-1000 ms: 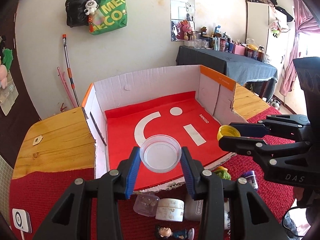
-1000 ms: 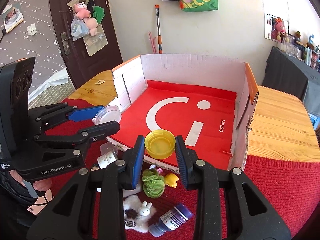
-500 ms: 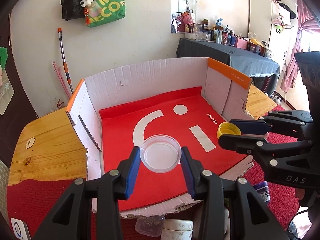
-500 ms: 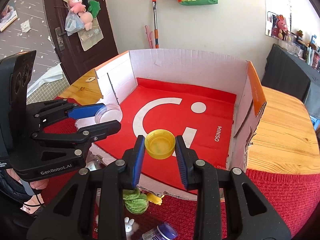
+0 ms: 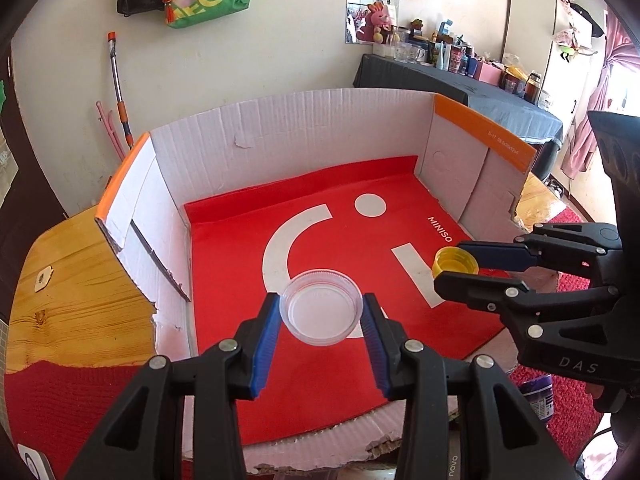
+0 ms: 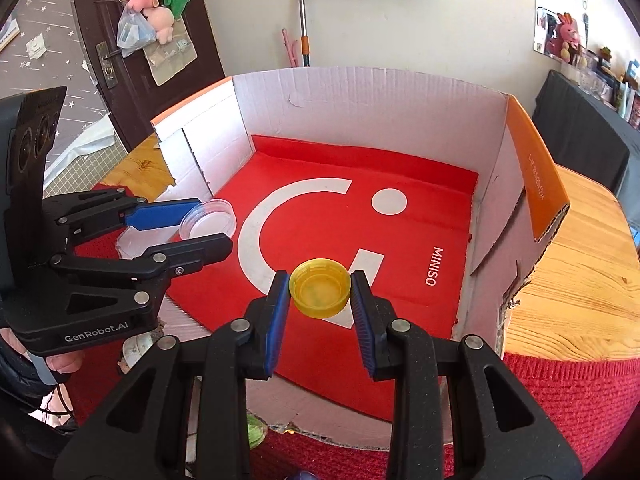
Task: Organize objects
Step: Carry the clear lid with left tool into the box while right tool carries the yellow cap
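Now further fwd and lower over box (image 5: 304, 128) floor vs a sec ago, left gripper (image 5: 320, 316) jaws pinching clear dish (image 5: 320, 307), right gripper (image 6: 320, 292) jaws pinching yellow cap (image 6: 320, 287), so drop-off likely next.

Two caps hanging over the box

The right hand-held gripper (image 6: 320, 294) is clamping a yellow cap (image 6: 319, 293) above the cardboard box (image 6: 360, 92); the left hand-held gripper (image 6: 202, 226) is gripping a clear lid (image 6: 208, 222) at the left wall.

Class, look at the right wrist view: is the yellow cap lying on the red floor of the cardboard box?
No. The yellow cap is clamped between the jaws of the right gripper, held above the red floor of the cardboard box.
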`<action>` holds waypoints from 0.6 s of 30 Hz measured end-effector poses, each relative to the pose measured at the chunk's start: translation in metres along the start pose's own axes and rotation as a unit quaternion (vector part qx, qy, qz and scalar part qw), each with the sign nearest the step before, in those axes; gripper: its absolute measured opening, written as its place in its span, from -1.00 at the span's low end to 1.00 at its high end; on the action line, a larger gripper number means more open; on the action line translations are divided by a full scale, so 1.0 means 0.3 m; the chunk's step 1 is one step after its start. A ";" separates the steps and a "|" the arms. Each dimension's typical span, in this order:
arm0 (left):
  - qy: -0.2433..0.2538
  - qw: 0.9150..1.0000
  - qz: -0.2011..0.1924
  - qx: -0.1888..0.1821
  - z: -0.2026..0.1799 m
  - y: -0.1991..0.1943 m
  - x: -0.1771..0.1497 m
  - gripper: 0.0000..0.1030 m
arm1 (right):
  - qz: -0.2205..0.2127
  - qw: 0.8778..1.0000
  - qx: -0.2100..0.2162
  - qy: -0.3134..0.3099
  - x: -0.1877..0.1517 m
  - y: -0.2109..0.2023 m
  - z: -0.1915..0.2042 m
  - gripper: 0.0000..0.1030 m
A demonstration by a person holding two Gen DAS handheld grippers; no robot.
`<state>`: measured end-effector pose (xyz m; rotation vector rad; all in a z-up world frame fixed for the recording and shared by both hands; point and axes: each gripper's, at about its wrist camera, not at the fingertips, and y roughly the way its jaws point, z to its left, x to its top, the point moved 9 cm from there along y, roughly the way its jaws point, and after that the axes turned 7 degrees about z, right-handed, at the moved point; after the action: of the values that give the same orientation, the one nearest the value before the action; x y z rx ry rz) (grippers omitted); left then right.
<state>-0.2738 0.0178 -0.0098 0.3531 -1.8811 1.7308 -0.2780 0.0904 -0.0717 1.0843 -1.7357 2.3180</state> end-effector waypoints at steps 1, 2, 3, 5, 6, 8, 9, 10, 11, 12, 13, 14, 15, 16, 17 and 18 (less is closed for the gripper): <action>-0.002 1.000 0.005 -0.002 0.003 0.009 -0.003 -0.18 | 0.002 1.000 0.000 0.001 0.001 0.004 -0.003 -0.43; -0.005 1.000 0.010 -0.005 0.006 0.018 -0.006 -0.18 | 0.004 1.000 -0.001 0.001 0.001 0.012 -0.006 -0.43; -0.007 1.000 0.015 -0.008 0.009 0.027 -0.009 -0.18 | 0.006 1.000 -0.001 0.002 0.001 0.017 -0.007 -0.43; -0.012 1.000 0.023 -0.012 0.017 0.042 -0.012 -0.18 | 0.012 1.000 -0.001 0.002 0.001 0.030 -0.009 -0.43; -0.014 0.999 0.027 -0.013 0.020 0.049 -0.013 -0.18 | 0.015 1.000 0.000 0.002 0.001 0.037 -0.009 -0.43; -0.016 0.999 0.031 -0.013 0.028 0.060 -0.013 -0.18 | 0.021 1.000 0.000 0.003 -0.003 0.048 -0.010 -0.43; -0.017 0.999 0.033 -0.013 0.031 0.064 -0.013 -0.18 | 0.024 1.000 0.000 0.003 -0.005 0.053 -0.011 -0.43; -0.017 0.999 0.035 -0.013 0.033 0.067 -0.014 -0.18 | 0.026 1.000 0.001 0.004 -0.005 0.057 -0.012 -0.43; -0.017 0.999 0.037 -0.014 0.034 0.071 -0.015 -0.18 | 0.027 1.000 0.001 0.005 -0.006 0.060 -0.015 -0.43; -0.017 0.999 0.039 -0.015 0.034 0.074 -0.015 -0.18 | 0.029 1.000 0.001 0.006 -0.006 0.063 -0.017 -0.43; -0.016 0.999 0.041 -0.014 0.034 0.077 -0.016 -0.18 | 0.031 0.999 0.001 0.007 -0.006 0.066 -0.018 -0.43; -0.015 0.999 0.042 -0.014 0.033 0.080 -0.016 -0.18 | 0.033 0.999 0.002 0.008 -0.004 0.069 -0.019 -0.43; -0.014 0.999 0.043 -0.013 0.033 0.081 -0.019 -0.18 | 0.035 0.999 0.003 0.009 -0.006 0.072 -0.019 -0.43; -0.013 0.999 0.045 -0.013 0.032 0.084 -0.019 -0.18 | 0.037 0.999 0.004 0.010 -0.007 0.074 -0.021 -0.43; -0.012 0.999 0.047 -0.013 0.030 0.088 -0.021 -0.18 | 0.039 0.999 0.004 0.011 -0.007 0.076 -0.022 -0.43; -0.011 0.999 0.048 -0.013 0.028 0.090 -0.022 -0.18 | 0.041 0.999 0.004 0.011 -0.008 0.079 -0.023 -0.43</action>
<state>-0.2848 0.0120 -0.0362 0.2755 -1.9640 1.7691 -0.2896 0.0884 -0.0934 1.0033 -1.7972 2.3756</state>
